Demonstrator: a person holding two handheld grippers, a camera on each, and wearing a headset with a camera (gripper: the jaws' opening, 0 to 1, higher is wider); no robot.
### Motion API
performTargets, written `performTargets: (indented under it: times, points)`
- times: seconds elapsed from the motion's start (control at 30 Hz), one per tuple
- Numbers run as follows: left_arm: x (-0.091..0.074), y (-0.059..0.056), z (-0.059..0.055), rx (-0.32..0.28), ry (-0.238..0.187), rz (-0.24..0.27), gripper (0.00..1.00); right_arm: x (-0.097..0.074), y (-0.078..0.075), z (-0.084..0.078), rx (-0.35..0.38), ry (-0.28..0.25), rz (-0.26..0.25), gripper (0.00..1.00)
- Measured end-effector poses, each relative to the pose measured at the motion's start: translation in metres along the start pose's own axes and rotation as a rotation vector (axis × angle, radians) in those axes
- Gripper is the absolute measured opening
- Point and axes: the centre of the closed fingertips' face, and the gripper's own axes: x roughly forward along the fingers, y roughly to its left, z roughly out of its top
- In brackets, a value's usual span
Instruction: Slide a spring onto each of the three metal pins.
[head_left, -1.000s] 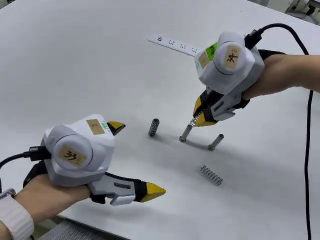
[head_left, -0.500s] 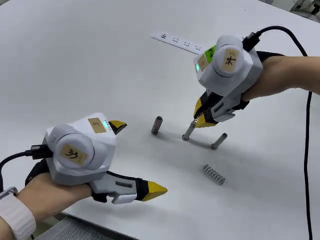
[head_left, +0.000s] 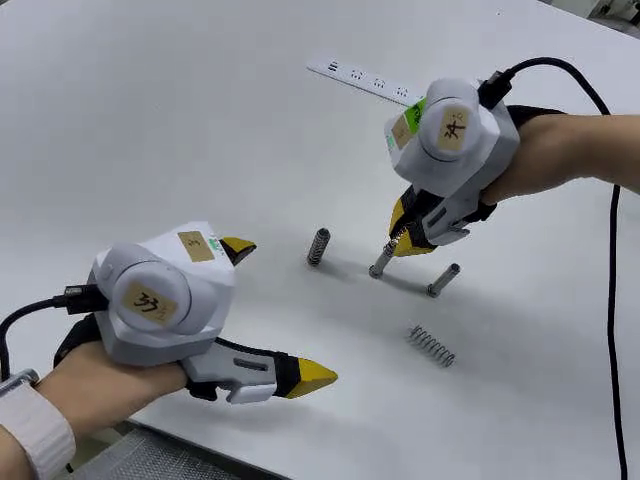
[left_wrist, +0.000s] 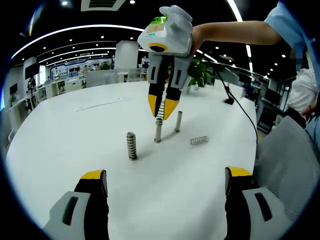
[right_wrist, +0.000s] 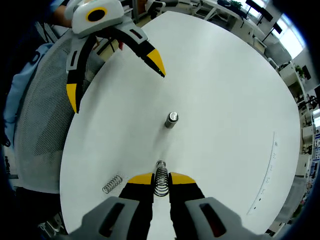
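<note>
Your right gripper (head_left: 400, 243) points steeply down from a bent wrist, jaws pinched on a small coiled steel spring (right_wrist: 161, 181) at the tip of the middle grey metal pin (head_left: 381, 262) (contact unclear). Your left gripper (head_left: 278, 310) hovers level, jaws spread wide, holding nothing.

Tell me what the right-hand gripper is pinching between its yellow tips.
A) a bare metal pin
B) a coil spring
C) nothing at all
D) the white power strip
B: the right gripper is shut on a spring, held over a pin.
</note>
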Motion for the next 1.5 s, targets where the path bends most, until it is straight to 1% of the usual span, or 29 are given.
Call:
performTargets:
  times: [0.13,0.2,0.27,0.33,0.47,0.57,0.83,0.93,1.0,1.07,1.27,1.4,1.47,1.5]
  points:
    - [0.0,0.0,-0.001,0.0,0.002,-0.001,1.0,0.006,-0.003,0.0,-0.004,0.011,0.006,0.12]
    - [0.0,0.001,-0.001,-0.002,0.0,-0.001,1.0,0.005,-0.002,0.002,-0.01,0.016,0.007,0.12]
    - [0.0,0.001,-0.001,0.0,-0.002,0.0,1.0,0.01,0.0,0.0,-0.012,0.022,0.011,0.12]
    - [0.0,0.002,0.0,-0.001,-0.003,0.0,1.0,0.012,-0.001,0.0,-0.013,0.026,0.016,0.12]
    - [0.0,0.005,0.002,-0.003,-0.008,0.006,1.0,0.019,0.0,-0.001,-0.012,0.034,0.019,0.13]
    - [0.0,0.008,0.003,-0.005,-0.011,0.008,1.0,0.024,0.001,-0.003,-0.018,0.05,0.019,0.13]
    - [0.0,0.008,0.003,-0.008,-0.013,0.008,1.0,0.036,0.002,-0.004,-0.014,0.066,0.03,0.13]
    - [0.0,0.008,0.003,-0.009,-0.012,0.008,1.0,0.039,0.003,-0.006,-0.009,0.066,0.025,0.13]
    - [0.0,0.009,0.003,-0.011,-0.013,0.009,1.0,0.041,0.003,-0.007,-0.006,0.066,0.028,0.13]
    - [0.0,0.009,0.002,-0.013,-0.012,0.01,1.0,0.043,0.0,-0.007,-0.007,0.07,0.024,0.13]
    - [0.001,0.009,0.004,-0.014,-0.014,0.009,1.0,0.042,0.001,-0.005,-0.01,0.073,0.025,0.13]
    - [0.001,0.01,0.006,-0.011,-0.018,0.009,1.0,0.043,0.002,-0.006,-0.002,0.076,0.029,0.13]
    - [0.001,0.01,0.005,-0.008,-0.016,0.009,1.0,0.046,0.001,-0.007,0.001,0.067,0.033,0.13]
    - [0.001,0.01,0.005,-0.007,-0.016,0.009,1.0,0.044,0.002,-0.006,0.004,0.067,0.032,0.13]
